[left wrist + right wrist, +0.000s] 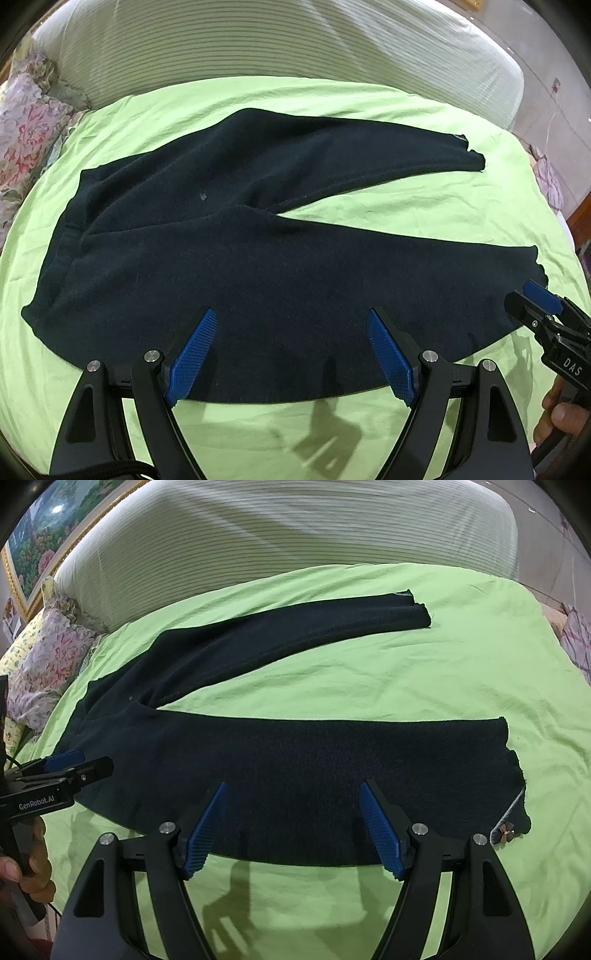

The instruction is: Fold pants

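Dark navy pants (221,240) lie flat on a green bed sheet (406,206), waistband (62,240) to the left and both legs spread apart to the right. My left gripper (291,314) hovers open over the near edge of the seat and near leg, with nothing pinched. In the right wrist view the pants (295,760) show the same way, and my right gripper (293,786) stands open over the near leg's front edge. Each gripper appears in the other's view: the right gripper (524,302) by the near hem, the left gripper (92,762) by the waist end.
A pale ribbed headboard (258,40) runs along the far side of the bed. Floral pillows (29,140) lie at the left, and another pillow (580,638) at the right. A small brown ornament (504,832) sits at the near hem. A person's hand (33,864) holds the left handle.
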Action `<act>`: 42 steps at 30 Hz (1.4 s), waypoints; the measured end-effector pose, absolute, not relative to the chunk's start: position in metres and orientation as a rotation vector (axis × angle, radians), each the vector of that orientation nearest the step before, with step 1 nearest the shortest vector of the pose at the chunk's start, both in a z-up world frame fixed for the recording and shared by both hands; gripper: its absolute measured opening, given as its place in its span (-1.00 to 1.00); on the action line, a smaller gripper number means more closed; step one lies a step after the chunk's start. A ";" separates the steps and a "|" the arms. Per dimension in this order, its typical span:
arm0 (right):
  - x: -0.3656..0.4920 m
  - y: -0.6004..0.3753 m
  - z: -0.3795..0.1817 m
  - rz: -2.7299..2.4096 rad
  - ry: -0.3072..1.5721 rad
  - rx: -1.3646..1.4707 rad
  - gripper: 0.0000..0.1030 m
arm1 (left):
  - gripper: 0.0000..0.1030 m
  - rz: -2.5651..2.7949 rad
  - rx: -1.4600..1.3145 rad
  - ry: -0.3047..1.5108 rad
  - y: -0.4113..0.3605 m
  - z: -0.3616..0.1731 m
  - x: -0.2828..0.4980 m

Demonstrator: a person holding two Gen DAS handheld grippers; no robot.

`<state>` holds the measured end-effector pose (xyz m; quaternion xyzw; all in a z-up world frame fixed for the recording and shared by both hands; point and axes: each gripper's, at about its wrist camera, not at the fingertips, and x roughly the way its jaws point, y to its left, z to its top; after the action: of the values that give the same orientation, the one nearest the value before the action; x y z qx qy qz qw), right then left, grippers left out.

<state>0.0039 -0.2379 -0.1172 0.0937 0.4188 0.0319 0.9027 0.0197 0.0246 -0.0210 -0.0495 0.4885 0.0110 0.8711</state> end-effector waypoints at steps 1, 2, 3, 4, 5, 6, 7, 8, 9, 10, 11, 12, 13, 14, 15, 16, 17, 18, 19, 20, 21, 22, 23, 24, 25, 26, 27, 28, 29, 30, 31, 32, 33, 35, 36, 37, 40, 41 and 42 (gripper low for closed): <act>0.005 -0.239 -0.116 0.065 0.863 0.196 0.43 | 0.63 0.015 -0.107 1.022 0.025 -0.020 0.022; 0.006 -0.240 -0.115 0.063 0.860 0.199 0.43 | 0.63 0.007 -0.111 1.022 0.026 -0.018 0.024; 0.007 -0.242 -0.114 0.060 0.858 0.202 0.43 | 0.63 -0.001 -0.113 1.022 0.026 -0.016 0.026; 0.009 -0.245 -0.113 0.057 0.857 0.210 0.43 | 0.63 -0.013 -0.112 1.021 0.026 -0.014 0.029; 0.012 -0.248 -0.112 0.055 0.856 0.217 0.43 | 0.63 -0.026 -0.109 1.020 0.025 -0.012 0.033; 0.016 -0.252 -0.111 0.049 0.856 0.223 0.43 | 0.63 -0.039 -0.104 1.019 0.024 -0.010 0.036; 0.020 -0.256 -0.110 0.044 0.855 0.228 0.43 | 0.63 -0.057 -0.092 1.019 0.022 -0.008 0.043; 0.023 -0.259 -0.109 0.041 0.852 0.232 0.43 | 0.63 -0.067 -0.085 1.020 0.021 -0.006 0.047; 0.028 -0.263 -0.108 0.037 0.850 0.234 0.43 | 0.63 -0.080 -0.075 1.022 0.020 -0.004 0.054; 0.035 -0.268 -0.107 0.032 0.848 0.235 0.44 | 0.63 -0.094 -0.063 1.026 0.019 -0.003 0.062; 0.040 -0.271 -0.106 0.031 0.848 0.239 0.44 | 0.63 -0.107 -0.054 1.030 0.018 -0.001 0.070; 0.047 -0.276 -0.104 0.031 0.848 0.246 0.44 | 0.63 -0.118 -0.047 1.033 0.017 0.000 0.079; 0.054 -0.281 -0.102 0.031 0.845 0.252 0.44 | 0.63 -0.127 -0.042 1.034 0.017 0.002 0.087; 0.061 -0.286 -0.101 0.032 0.842 0.257 0.44 | 0.63 -0.134 -0.037 1.036 0.017 0.003 0.096; 0.070 -0.292 -0.099 0.029 0.839 0.261 0.44 | 0.63 -0.139 -0.034 1.038 0.017 0.004 0.106; 0.076 -0.296 -0.097 0.026 0.837 0.264 0.44 | 0.63 -0.148 -0.036 1.043 0.018 0.004 0.117; 0.086 -0.302 -0.095 0.024 0.836 0.272 0.44 | 0.63 -0.156 -0.040 1.048 0.019 0.004 0.127; 0.094 -0.308 -0.094 0.023 0.835 0.282 0.44 | 0.63 -0.163 -0.042 1.053 0.022 0.004 0.137; 0.105 -0.315 -0.093 0.018 0.836 0.291 0.44 | 0.63 -0.175 -0.041 1.056 0.023 0.004 0.149; 0.113 -0.321 -0.092 0.016 0.836 0.296 0.45 | 0.63 -0.181 -0.036 1.059 0.023 0.004 0.158; 0.123 -0.328 -0.092 0.017 0.838 0.304 0.45 | 0.63 -0.184 -0.027 1.062 0.023 0.003 0.169; 0.130 -0.333 -0.092 0.016 0.839 0.307 0.45 | 0.63 -0.184 -0.018 1.065 0.023 0.003 0.181; 0.141 -0.339 -0.092 0.017 0.840 0.312 0.46 | 0.63 -0.191 -0.012 1.068 0.023 0.003 0.193; 0.152 -0.346 -0.092 0.016 0.843 0.316 0.46 | 0.63 -0.200 -0.009 1.069 0.023 0.002 0.203; 0.160 -0.350 -0.091 0.016 0.846 0.320 0.46 | 0.63 -0.207 -0.004 1.071 0.023 0.001 0.215; 0.170 -0.356 -0.091 0.018 0.847 0.322 0.46 | 0.63 -0.205 0.007 1.072 0.023 0.000 0.227; 0.179 -0.361 -0.090 0.019 0.843 0.317 0.46 | 0.63 -0.202 0.018 1.073 0.023 -0.001 0.236; 0.188 -0.365 -0.090 0.019 0.839 0.307 0.46 | 0.63 -0.202 0.029 1.077 0.023 -0.003 0.248; 0.196 -0.369 -0.090 0.016 0.839 0.300 0.46 | 0.63 -0.204 0.035 1.081 0.022 -0.005 0.260; 0.205 -0.374 -0.091 0.015 0.842 0.296 0.46 | 0.63 -0.205 0.040 1.088 0.023 -0.008 0.270; 0.212 -0.379 -0.091 0.015 0.839 0.296 0.46 | 0.63 -0.207 0.045 1.099 0.024 -0.012 0.281; 0.218 -0.385 -0.091 0.014 0.830 0.296 0.46 | 0.63 -0.208 0.054 1.110 0.024 -0.016 0.292; 0.226 -0.390 -0.091 0.009 0.824 0.290 0.46 | 0.63 -0.209 0.061 1.117 0.024 -0.020 0.300; 0.241 -0.398 -0.094 0.006 0.831 0.281 0.46 | 0.63 -0.216 0.071 1.139 0.026 -0.028 0.317; 0.247 -0.401 -0.097 0.007 0.841 0.277 0.46 | 0.63 -0.214 0.074 1.146 0.026 -0.032 0.324; 0.258 -0.405 -0.101 0.013 0.860 0.274 0.46 | 0.63 -0.213 0.074 1.159 0.029 -0.037 0.332; 0.278 -0.411 -0.110 0.025 0.894 0.274 0.46 | 0.63 -0.228 0.079 1.187 0.033 -0.047 0.341; 0.284 -0.411 -0.113 0.029 0.901 0.276 0.46 | 0.63 -0.231 0.089 1.198 0.034 -0.052 0.345; 0.290 -0.412 -0.116 0.034 0.905 0.277 0.46 | 0.63 -0.233 0.098 1.207 0.035 -0.055 0.348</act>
<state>0.2899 -0.4121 -0.1158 0.1335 0.4359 0.0163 0.8899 0.3480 0.0350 -0.0546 0.0459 0.5659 -0.1093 0.8159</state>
